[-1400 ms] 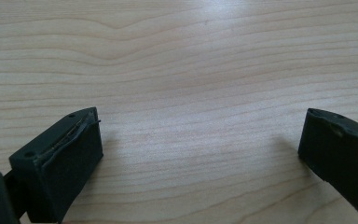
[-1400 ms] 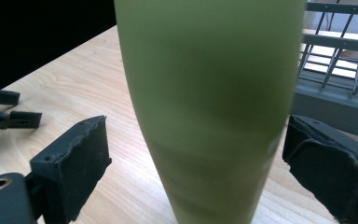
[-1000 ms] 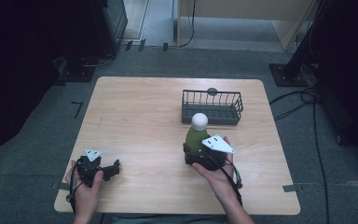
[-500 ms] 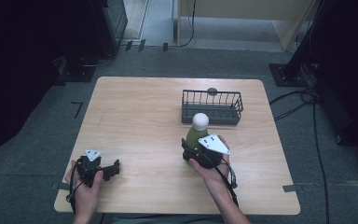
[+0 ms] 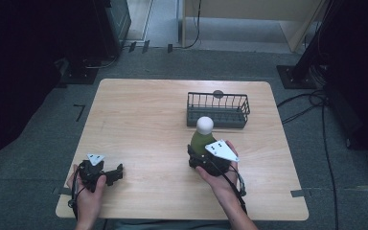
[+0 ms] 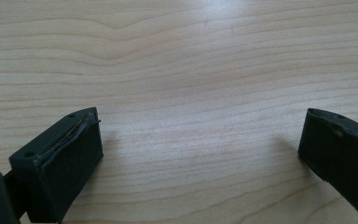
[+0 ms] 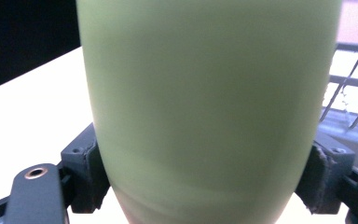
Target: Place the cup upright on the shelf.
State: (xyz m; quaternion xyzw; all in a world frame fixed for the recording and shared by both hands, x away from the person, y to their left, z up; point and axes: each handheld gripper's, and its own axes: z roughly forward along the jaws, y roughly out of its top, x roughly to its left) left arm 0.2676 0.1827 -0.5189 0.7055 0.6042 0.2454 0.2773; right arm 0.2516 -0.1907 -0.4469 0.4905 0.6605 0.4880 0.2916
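Centre-right of the high view, there's the olive-green bottle with a round white cap [image 5: 202, 136], standing upright on the pale wooden table [image 5: 143, 120], long axis vertical, white cap pointing up toward the camera. In the right gripper view its smooth green body [image 7: 209, 102] takes up nearly the whole frame, and a black jaw presses against each side of it low down: the right gripper [image 5: 206, 155] is pinching the bottle near its base, the person's right hand [image 5: 220, 179] wrapped behind it. Just above the bottle in the high view sits a dark wire basket [image 5: 218, 109], close by but apart from it; its bars [image 7: 352, 100] show at the right edge of the right gripper view. Over at the lower left of the high view, the left gripper [image 5: 117, 171] rests on the table in the left hand [image 5: 87, 196]. In the left gripper view its jaws are spread wide, bare wood grain [image 6: 191, 93] between them.
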